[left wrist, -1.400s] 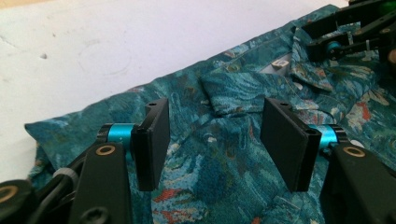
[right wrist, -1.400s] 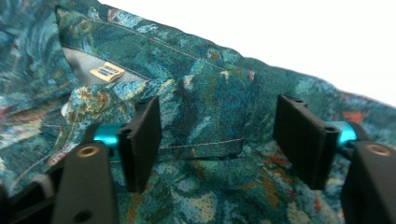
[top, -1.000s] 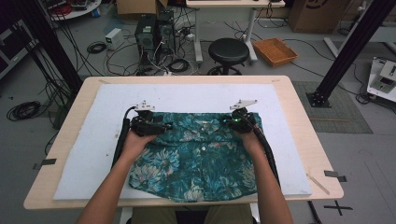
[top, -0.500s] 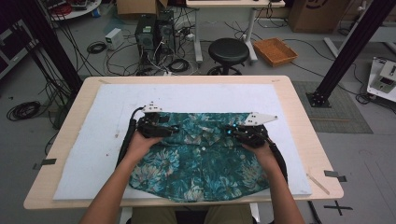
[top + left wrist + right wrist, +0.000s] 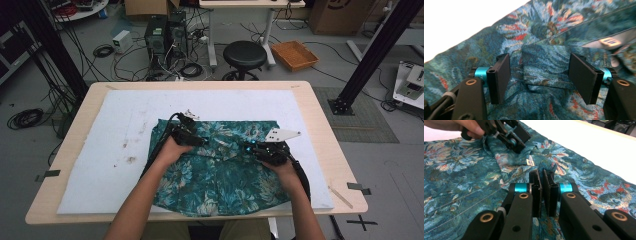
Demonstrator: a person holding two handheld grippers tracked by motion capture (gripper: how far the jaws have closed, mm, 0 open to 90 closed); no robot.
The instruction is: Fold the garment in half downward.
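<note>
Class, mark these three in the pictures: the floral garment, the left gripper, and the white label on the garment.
floral garment (image 5: pixel 220 175): high view, middle of the cloth.
left gripper (image 5: pixel 539 75): left gripper view, midway between its open jaws.
white label (image 5: pixel 530 162): right gripper view, its printed face.

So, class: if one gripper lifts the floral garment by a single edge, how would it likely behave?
The floral garment would probably droop and sag: it already lies in soft folds near the left gripper. It looks light, being thin and flat on the white mat. It may bunch rather than slide.

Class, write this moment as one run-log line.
left gripper: open, jaws just widened, collar fold between | right gripper: shut, over floral shirt | white mat
</note>
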